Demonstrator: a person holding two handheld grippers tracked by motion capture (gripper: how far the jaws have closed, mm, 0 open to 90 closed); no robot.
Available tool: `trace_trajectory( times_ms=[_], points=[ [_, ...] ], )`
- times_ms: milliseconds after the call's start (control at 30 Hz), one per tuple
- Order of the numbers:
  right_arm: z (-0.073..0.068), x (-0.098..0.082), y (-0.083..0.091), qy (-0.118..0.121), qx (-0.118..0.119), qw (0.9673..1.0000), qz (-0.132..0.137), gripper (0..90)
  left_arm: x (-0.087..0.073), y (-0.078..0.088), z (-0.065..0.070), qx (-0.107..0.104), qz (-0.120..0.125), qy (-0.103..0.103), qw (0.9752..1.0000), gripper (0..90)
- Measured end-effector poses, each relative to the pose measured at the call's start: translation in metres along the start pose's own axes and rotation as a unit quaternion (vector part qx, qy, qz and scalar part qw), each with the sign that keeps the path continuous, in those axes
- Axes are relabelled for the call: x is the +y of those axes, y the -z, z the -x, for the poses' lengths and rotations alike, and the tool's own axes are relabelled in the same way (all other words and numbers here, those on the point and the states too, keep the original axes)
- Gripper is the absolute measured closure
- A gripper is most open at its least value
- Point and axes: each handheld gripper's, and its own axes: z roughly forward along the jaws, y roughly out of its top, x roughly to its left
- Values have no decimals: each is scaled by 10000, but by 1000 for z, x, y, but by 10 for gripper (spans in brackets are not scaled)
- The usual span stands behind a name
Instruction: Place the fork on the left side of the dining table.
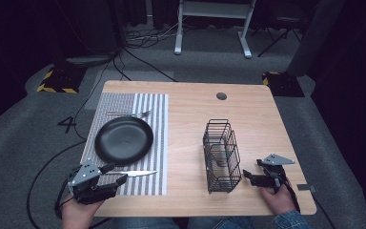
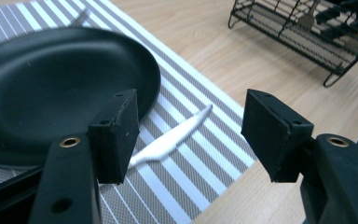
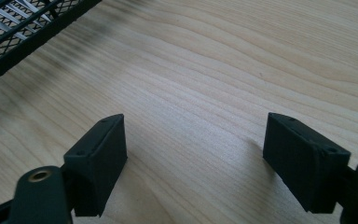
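A: Where is the left pair of tongs (image 1: 115, 174) sitting?

B: In the high view it is hovering at the near left of the light wooden table (image 1: 248, 119), over the near edge of the grey-and-white striped placemat (image 1: 152, 109). Its jaws are standing released, gripping nothing.

A: And the white plastic knife (image 1: 140, 173)?

B: It is lying flat on the placemat, just beside the near rim of the round matte black plate (image 1: 123, 140), blade tip pointing toward the black wire cutlery basket (image 1: 220, 155). The left gripper view is adding detail: the knife (image 2: 172, 138) is lying in the gap between the spread jaws, one end hidden behind the left-hand jaw, and the pads are not pressing on it.

A: Anything else the high view is giving us?

B: A metal fork (image 1: 128, 113) is lying on the placemat at the plate's far side. The left gripper view is showing another utensil (image 2: 307, 18) inside the basket (image 2: 303, 39).

A: The right pair of tongs (image 1: 250, 177)?

B: It is resting low near the basket's near right corner. The right gripper view is showing its jaws wide apart over bare wood (image 3: 205, 93), holding nothing, the basket's mesh (image 3: 14, 28) at the upper left corner.
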Motion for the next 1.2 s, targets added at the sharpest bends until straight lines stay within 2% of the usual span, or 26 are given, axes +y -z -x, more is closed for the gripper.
trace_trajectory(
  times_ms=[133, 200, 467, 500, 567, 767, 867, 967, 1067, 1133, 1167, 1200],
  points=[
    [0, 0, 0, 0, -1, 10000, -1, 214, -9, -5, 0, -18, -87, 48, 9999, 362],
    [0, 0, 0, 1, -1, 10000, 0, 214, -13, -10, 0, -43, -256, 41, 9997, 361],
    [0, 0, 0, 2, -2, 10000, 1, 215, -28, -21, 3, -38, -505, -211, 9985, 348],
    [0, 0, 0, 2, -3, 10000, 1, 215, -32, -24, 2, -35, -657, -264, 9975, 346],
    [0, 0, 0, 3, -3, 10000, 1, 214, -36, -27, 1, -51, -769, -285, 9966, 345],
    [0, 0, 0, 4, 6, 10000, 2, 214, -43, -31, 3, -99, -887, -390, 9952, 331],
    [0, 0, 0, 5, 6, 10000, 2, 214, -44, -33, 4, -73, -1011, -648, 9927, 320],
    [0, 0, 0, 4, 6, 10000, 2, 214, -48, -38, 5, -129, -1102, -774, 9908, 308],
    [0, 0, 0, 4, 5, 10000, 2, 214, -53, -45, 9, -159, -1238, -1029, 9868, 304],
    [0, 0, 0, 4, 6, 10000, 2, 214, -54, -46, 9, -183, -1214, -1034, 9870, 284],
    [0, 0, 0, 3, 7, 10000, 1, 214, -56, -47, 7, -252, -1161, -963, 9882, 282],
    [0, 0, 0, 3, 7, 10000, 2, 214, -56, -47, 7, -252, -1161, -963, 9882, 277]
  ],
)
